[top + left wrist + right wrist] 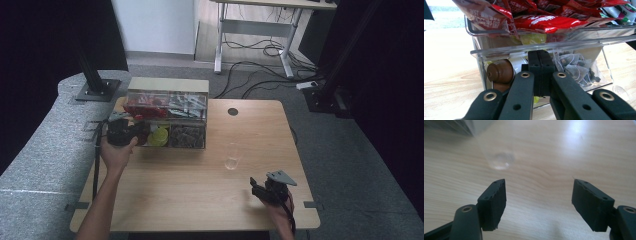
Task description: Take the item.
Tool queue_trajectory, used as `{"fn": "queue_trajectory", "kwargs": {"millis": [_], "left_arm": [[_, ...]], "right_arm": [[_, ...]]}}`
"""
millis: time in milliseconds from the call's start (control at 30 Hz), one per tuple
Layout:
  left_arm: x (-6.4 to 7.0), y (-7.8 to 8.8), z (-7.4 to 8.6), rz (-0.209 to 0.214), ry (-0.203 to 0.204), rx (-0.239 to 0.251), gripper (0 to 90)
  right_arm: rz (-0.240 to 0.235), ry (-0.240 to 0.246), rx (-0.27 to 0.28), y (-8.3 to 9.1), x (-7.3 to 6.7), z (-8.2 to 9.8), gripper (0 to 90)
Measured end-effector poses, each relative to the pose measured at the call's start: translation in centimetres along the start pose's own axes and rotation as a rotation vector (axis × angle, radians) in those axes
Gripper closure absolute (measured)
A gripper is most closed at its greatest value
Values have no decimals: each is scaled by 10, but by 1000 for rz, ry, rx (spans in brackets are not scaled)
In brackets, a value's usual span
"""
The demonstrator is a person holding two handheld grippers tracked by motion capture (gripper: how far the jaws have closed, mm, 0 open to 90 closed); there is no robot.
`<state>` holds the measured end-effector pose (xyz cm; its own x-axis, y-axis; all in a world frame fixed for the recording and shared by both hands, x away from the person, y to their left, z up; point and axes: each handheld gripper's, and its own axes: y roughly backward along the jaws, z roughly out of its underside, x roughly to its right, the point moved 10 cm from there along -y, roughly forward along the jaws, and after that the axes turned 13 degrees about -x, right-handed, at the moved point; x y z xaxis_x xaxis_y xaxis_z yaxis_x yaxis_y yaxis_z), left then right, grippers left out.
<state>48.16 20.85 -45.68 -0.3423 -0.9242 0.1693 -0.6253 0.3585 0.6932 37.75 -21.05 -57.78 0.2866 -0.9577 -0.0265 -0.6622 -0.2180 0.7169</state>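
Note:
A clear plastic organizer box (192, 95) stands at the table's back left, with red snack packets (544, 21) on top and lower compartments. These compartments hold a brown capsule (500, 72), something yellow (160, 136) and mesh tea bags (574, 66). My left gripper (131, 131) is up against the box's front left, and in the left gripper view its pads (540, 53) are pressed together just under the clear rim (579, 42), with nothing seen between them. A clear drinking glass (232, 156) stands mid-table. My right gripper (539, 192) hovers open near the front right (256, 186), with the glass (500, 161) ahead and apart.
The wooden table (175, 195) has a round cable hole (233, 111) behind the glass. A black post base (97, 90) stands behind the box to the left. A desk frame (255, 35) and floor cables (260, 70) lie beyond the table.

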Motion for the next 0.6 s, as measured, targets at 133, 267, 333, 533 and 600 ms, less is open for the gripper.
{"fn": "queue_trajectory", "kwargs": {"millis": [133, 267, 333, 533, 600], "left_arm": [[0, 0, 0, -1, -6, -6, 900], [1, 1, 0, -2, -8, -4, 900], [1, 1, 0, 1, -7, -5, 900], [1, 0, 0, 9, -4, -10, 900], [1, 0, 0, 10, -2, -9, 900]], "right_arm": [[-33, -6, 50, 16, -6, -15, 289], [-62, 0, 117, 31, -17, -35, 312], [-79, 22, 128, 36, -26, -44, 312], [-116, 68, 150, 41, -49, -68, 312], [-132, 73, 154, 41, -56, -74, 314]]}}
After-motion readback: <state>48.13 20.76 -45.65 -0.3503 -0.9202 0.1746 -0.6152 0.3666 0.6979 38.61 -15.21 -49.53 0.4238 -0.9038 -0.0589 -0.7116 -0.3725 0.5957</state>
